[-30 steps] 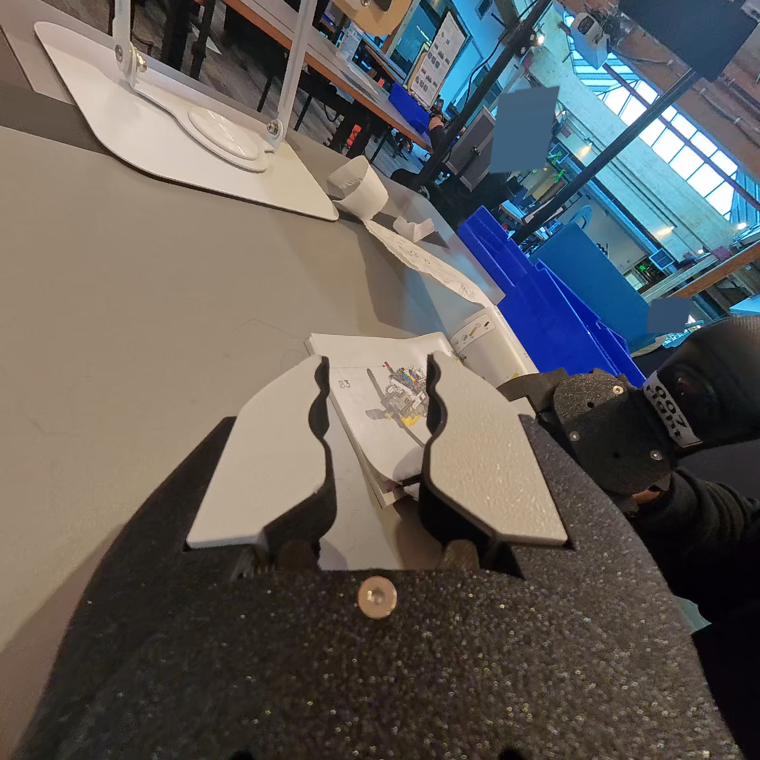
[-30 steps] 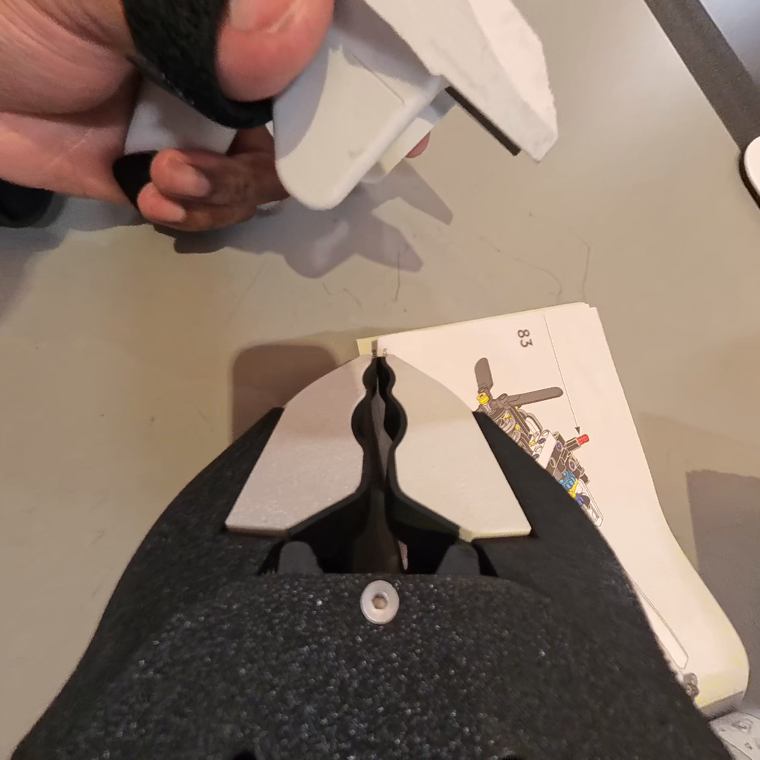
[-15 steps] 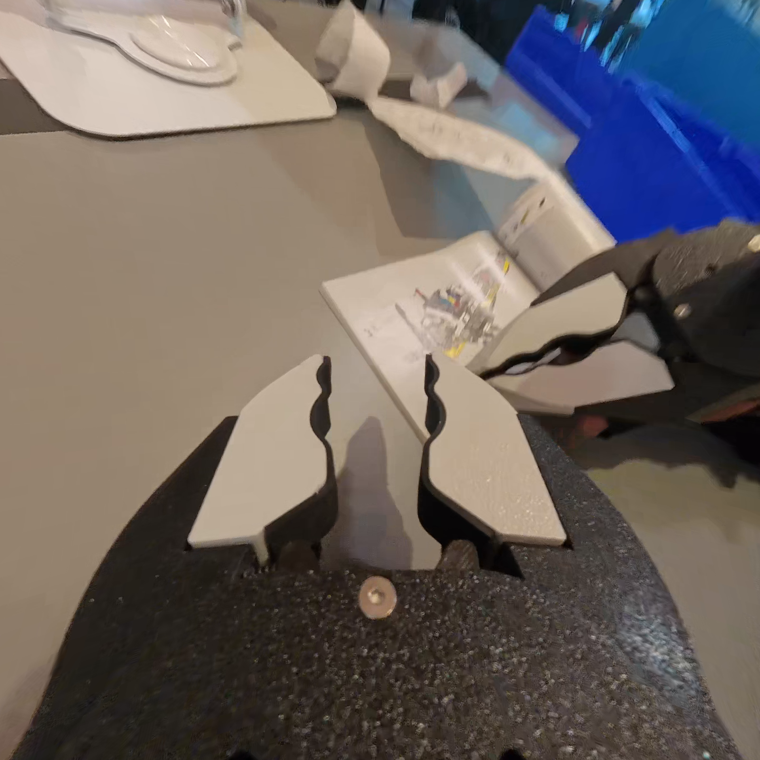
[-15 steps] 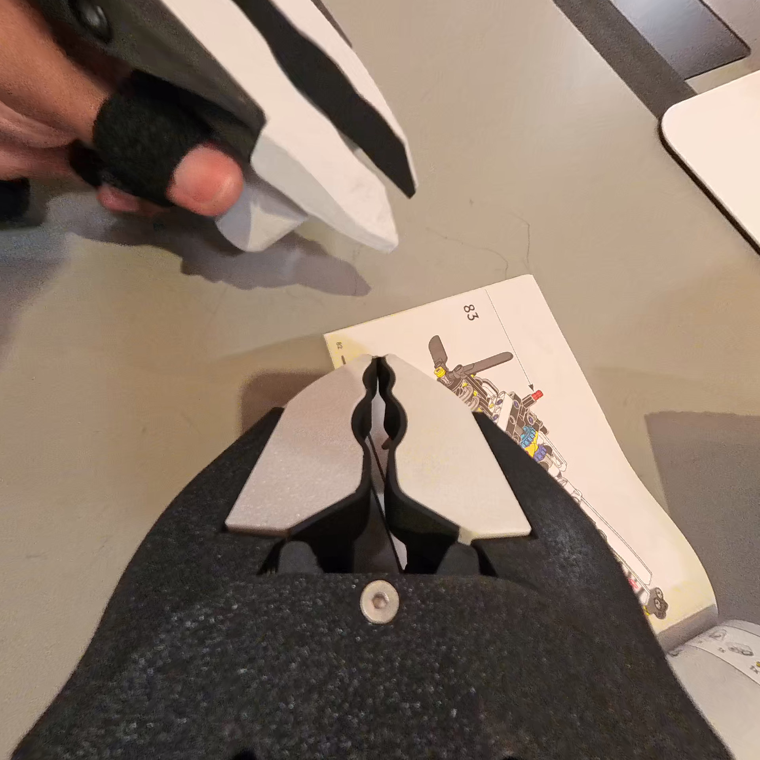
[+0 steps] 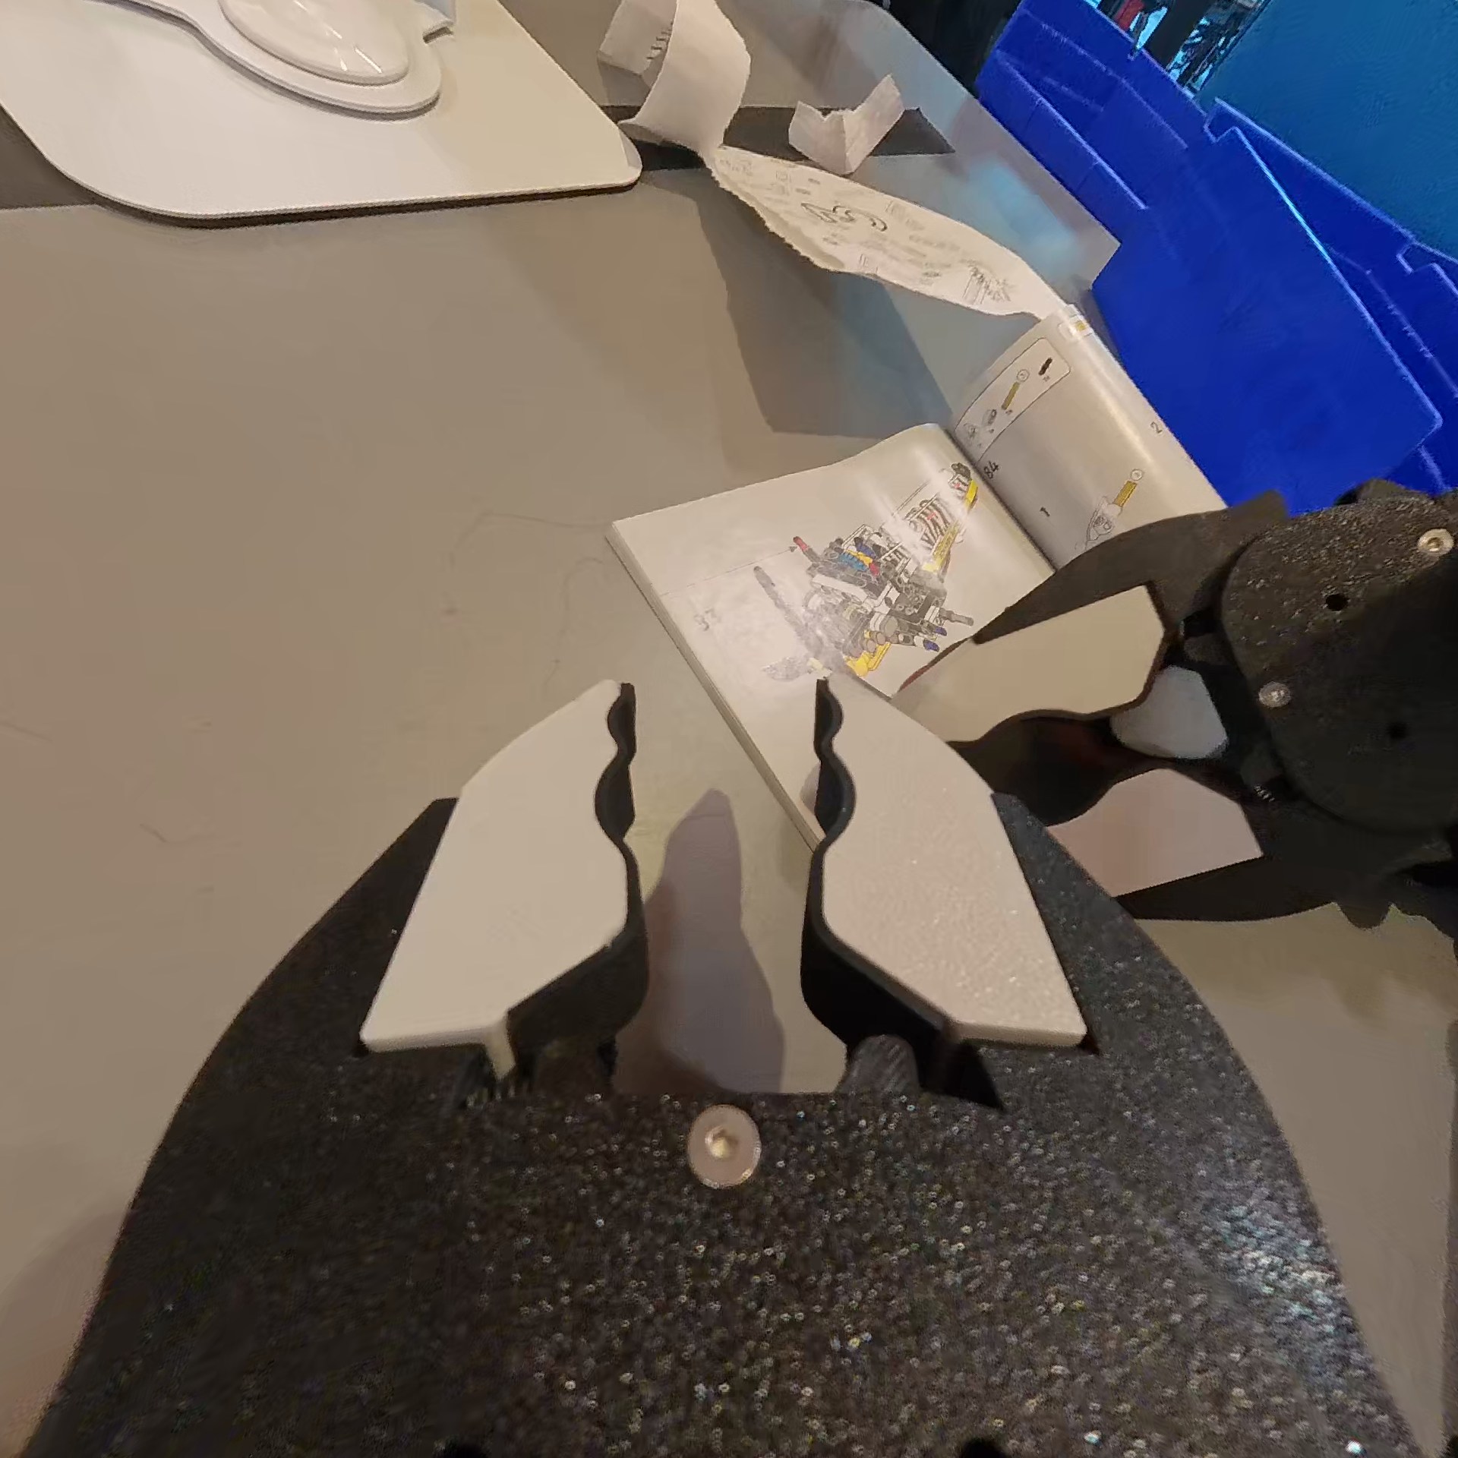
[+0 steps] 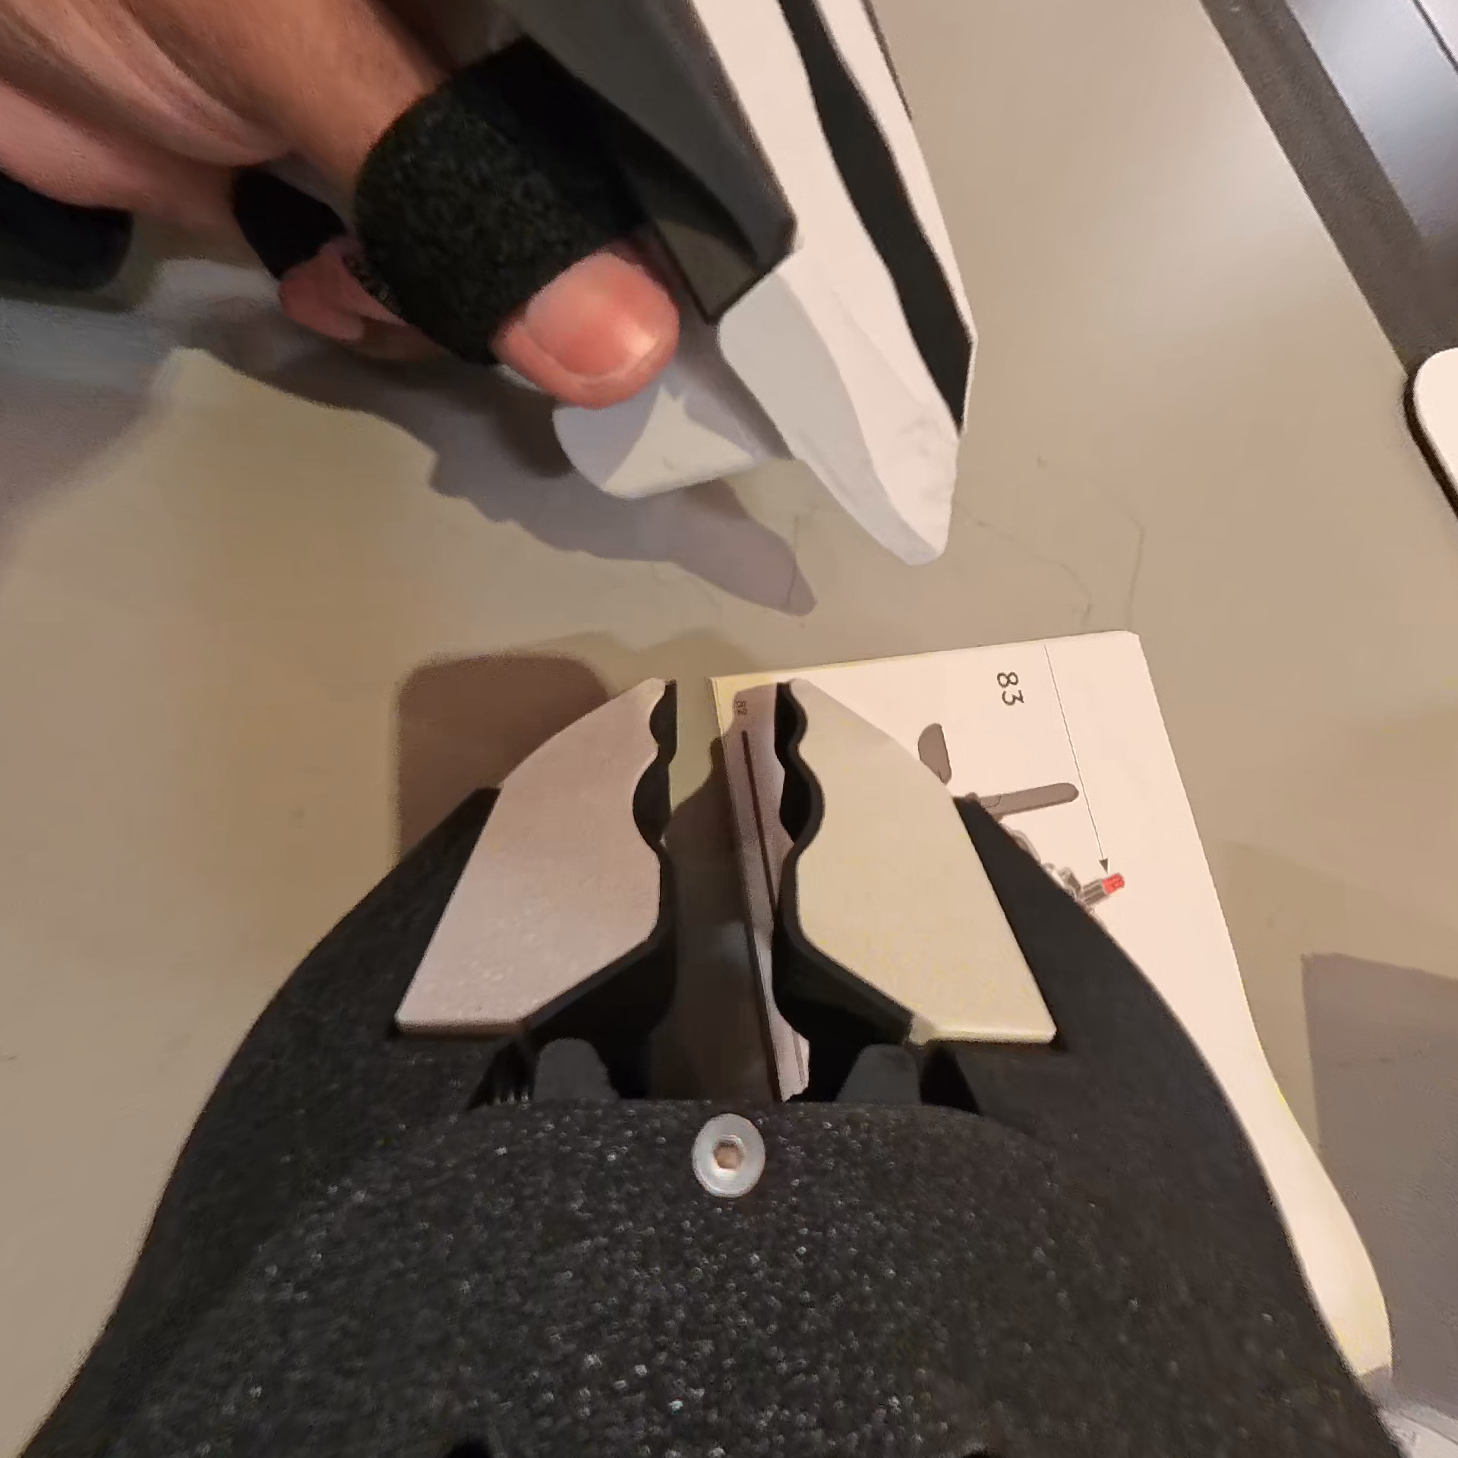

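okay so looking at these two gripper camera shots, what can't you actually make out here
- Booklet lower part: right wrist view, hidden behind the right gripper.
- Booklet's near corner: left wrist view, behind the left gripper.
- Hand: cut off by the right wrist view's top-left edge.
- Blue bins: contents hidden, cut off by the edge.

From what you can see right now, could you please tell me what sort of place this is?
Probably a workshop or makerspace: a grey worktable holds an open illustrated building-instruction booklet, with stacked blue storage bins beside it.
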Action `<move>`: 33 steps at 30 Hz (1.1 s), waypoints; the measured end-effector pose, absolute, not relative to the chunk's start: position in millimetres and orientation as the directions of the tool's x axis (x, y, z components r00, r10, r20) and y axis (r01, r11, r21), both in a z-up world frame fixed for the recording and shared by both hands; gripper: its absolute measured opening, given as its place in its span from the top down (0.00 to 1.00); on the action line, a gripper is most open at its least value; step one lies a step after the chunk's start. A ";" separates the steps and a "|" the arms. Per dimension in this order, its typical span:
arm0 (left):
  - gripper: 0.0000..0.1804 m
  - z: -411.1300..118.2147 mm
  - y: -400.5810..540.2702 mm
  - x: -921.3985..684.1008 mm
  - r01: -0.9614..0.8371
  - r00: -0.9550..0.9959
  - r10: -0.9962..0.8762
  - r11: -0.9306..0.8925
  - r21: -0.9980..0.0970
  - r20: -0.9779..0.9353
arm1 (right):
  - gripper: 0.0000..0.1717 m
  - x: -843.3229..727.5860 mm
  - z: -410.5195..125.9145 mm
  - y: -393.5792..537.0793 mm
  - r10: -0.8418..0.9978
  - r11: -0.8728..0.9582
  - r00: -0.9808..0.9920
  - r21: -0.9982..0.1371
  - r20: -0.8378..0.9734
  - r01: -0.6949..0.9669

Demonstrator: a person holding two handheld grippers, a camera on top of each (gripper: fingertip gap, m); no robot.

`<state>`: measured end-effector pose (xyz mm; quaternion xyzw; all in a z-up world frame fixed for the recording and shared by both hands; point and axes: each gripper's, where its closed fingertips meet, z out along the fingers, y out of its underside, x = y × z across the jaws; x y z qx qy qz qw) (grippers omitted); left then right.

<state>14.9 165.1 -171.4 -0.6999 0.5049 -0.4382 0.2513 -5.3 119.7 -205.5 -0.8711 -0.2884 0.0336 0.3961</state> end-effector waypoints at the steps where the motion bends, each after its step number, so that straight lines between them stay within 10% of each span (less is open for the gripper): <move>1: 0.75 -171.2 164.9 14.9 -0.486 0.106 -0.927 -0.365 -0.794 0.361 | 0.86 -5.6 -207.0 120.6 0.531 -0.522 0.829 -0.702 0.177 0.484; 33: 0.75 -171.6 157.8 16.6 -0.496 0.087 -0.917 -0.379 -0.781 0.390 | 0.99 -1.4 -213.1 111.5 0.586 -0.519 0.763 -0.596 0.273 0.612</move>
